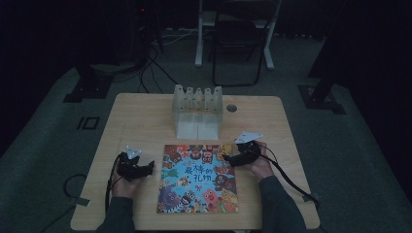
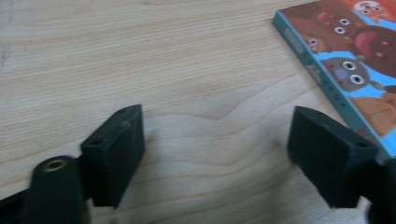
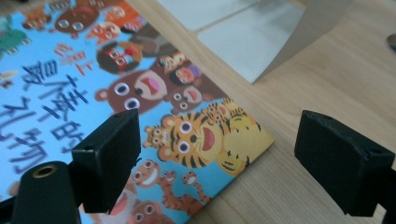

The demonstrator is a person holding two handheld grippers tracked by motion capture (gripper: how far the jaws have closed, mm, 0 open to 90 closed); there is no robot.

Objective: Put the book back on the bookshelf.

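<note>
Picture book (image 1: 198,178) — flat at table (image 1: 141,116) centre, six o'clock of the slotted rack (image 1: 197,110). Left gripper (image 1: 145,170) at book's nine o'clock, right gripper (image 1: 229,158) over its two-o'clock corner — jaws apart, empty. Risk: jaws skidding off the thin cover.

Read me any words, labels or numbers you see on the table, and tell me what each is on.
"最棒的礼物": large dark title characters on the picture book cover, seen rotated in the right gripper view.
Small red characters beside the title: too blurred to read.
Slotted rack, table: no text visible.
</note>
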